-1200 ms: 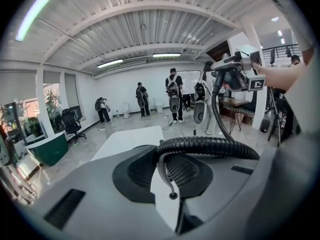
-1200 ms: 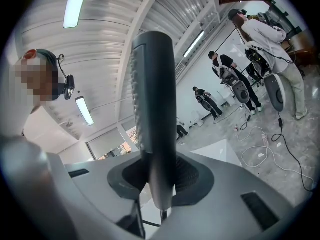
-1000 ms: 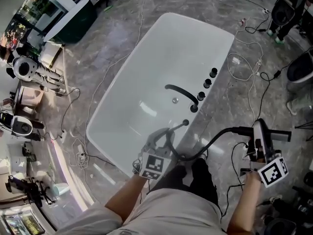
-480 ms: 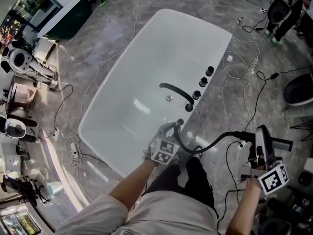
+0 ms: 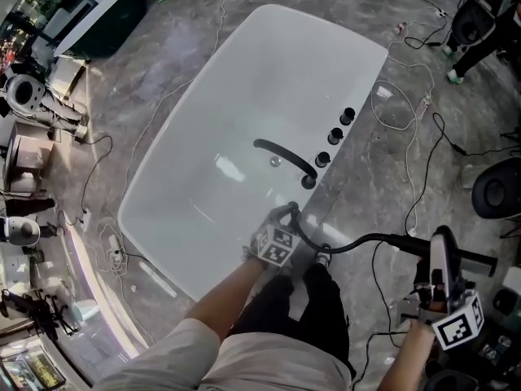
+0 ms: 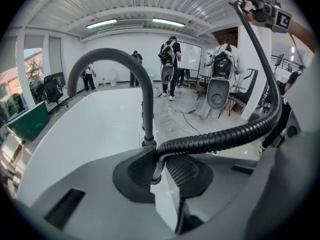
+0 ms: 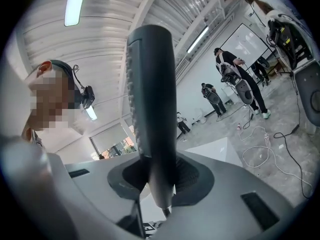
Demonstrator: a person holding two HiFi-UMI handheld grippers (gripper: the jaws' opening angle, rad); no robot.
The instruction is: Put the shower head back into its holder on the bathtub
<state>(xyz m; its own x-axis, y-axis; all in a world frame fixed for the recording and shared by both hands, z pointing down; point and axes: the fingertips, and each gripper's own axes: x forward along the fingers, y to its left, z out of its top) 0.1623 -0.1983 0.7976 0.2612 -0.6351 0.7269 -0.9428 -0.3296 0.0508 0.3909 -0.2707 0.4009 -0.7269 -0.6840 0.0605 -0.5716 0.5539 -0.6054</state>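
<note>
The black stick-shaped shower head (image 5: 476,259) lies crosswise in my right gripper (image 5: 440,251), which is shut on it out to the right of the white bathtub (image 5: 244,80), above the floor. In the right gripper view the shower head (image 7: 152,104) stands upright between the pads. Its black ribbed hose (image 5: 358,241) runs left to my left gripper (image 5: 286,213), which is shut on it just over the tub's near rim. In the left gripper view the hose (image 6: 210,140) bends down between the jaws, close before the arched black spout (image 6: 125,64). Several black fittings (image 5: 322,160) sit along the rim.
Cables (image 5: 395,104) trail over the grey marble floor right of the tub. The person's legs (image 5: 301,300) stand close against the tub's near end. Machines and shelves (image 5: 24,104) line the left side. People and robots (image 6: 170,64) stand far across the room.
My left gripper has come down with the hose toward the tub's near rim. The right gripper keeps the shower head in about the same place.
</note>
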